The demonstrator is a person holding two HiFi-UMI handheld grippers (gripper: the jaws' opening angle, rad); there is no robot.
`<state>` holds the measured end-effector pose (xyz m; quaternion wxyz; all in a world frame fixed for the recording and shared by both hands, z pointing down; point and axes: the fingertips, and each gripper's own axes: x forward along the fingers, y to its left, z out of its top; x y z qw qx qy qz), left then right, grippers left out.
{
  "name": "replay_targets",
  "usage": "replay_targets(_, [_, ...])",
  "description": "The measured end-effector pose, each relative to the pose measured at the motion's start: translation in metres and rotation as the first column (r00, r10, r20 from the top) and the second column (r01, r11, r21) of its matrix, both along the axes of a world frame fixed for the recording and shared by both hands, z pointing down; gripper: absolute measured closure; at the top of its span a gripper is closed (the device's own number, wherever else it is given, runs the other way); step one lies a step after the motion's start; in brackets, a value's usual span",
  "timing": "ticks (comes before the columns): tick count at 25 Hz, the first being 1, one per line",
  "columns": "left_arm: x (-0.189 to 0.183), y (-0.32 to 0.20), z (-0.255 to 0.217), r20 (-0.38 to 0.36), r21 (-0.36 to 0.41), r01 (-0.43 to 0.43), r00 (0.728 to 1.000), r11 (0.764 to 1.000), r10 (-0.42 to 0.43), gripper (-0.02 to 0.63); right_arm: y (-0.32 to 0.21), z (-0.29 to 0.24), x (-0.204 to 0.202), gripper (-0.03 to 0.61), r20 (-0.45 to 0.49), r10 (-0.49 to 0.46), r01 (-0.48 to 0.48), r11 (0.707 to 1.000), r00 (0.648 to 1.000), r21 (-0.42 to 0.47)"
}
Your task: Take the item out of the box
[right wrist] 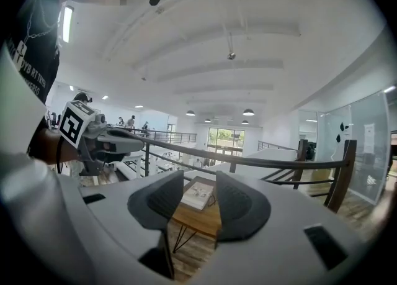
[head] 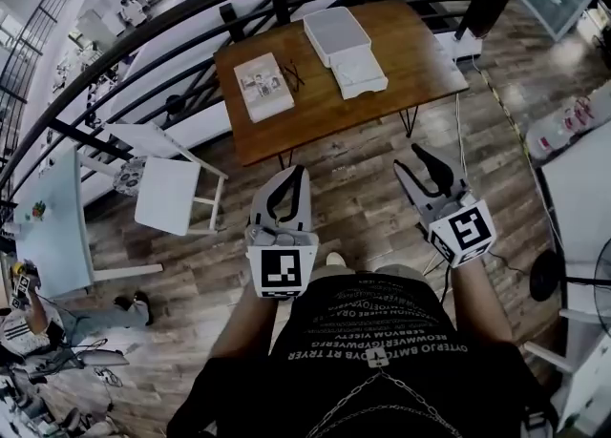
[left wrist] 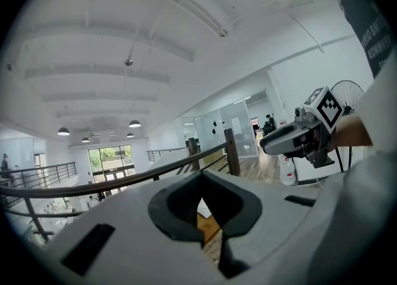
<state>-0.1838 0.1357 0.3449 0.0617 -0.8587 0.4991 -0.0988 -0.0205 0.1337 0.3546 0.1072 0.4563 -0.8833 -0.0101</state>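
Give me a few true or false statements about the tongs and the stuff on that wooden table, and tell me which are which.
1. The right tongs are open with nothing between them. True.
2. The left tongs are gripping the white box. False: they are shut on nothing, and the head view shows them held well short of the table.
3. The white box sits on the wooden table. True.
4. The booklet lies on the floor. False: it lies on the table, to the left of the box in the head view.
5. Both tongs are over the tabletop. False: the head view shows them over the plank floor, close to the person's body.
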Motion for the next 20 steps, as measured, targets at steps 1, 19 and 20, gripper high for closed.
replay_targets(1, [-0.001, -0.001, 0.001, 0.001, 0.002, -0.005, 1.0, 1.0, 0.005, 0.607, 0.001, 0.002, -0.002, 0.417, 0.0, 0.001, -0.001, 1.0, 1.0, -0.008])
replay_targets(19, [0.005, -0.014, 0.021, 0.007, -0.075, 0.028, 1.0, 0.997, -0.028, 0.607, -0.026, 0.016, 0.015, 0.414, 0.035, -0.001, 0.002, 0.999, 0.999, -0.04])
replay_targets(20, [0.006, -0.018, 0.021, 0.008, -0.079, 0.034, 0.999, 0.996, -0.033, 0.609, -0.031, 0.015, 0.017, 0.414, 0.039, -0.005, 0.007, 0.999, 0.999, -0.04])
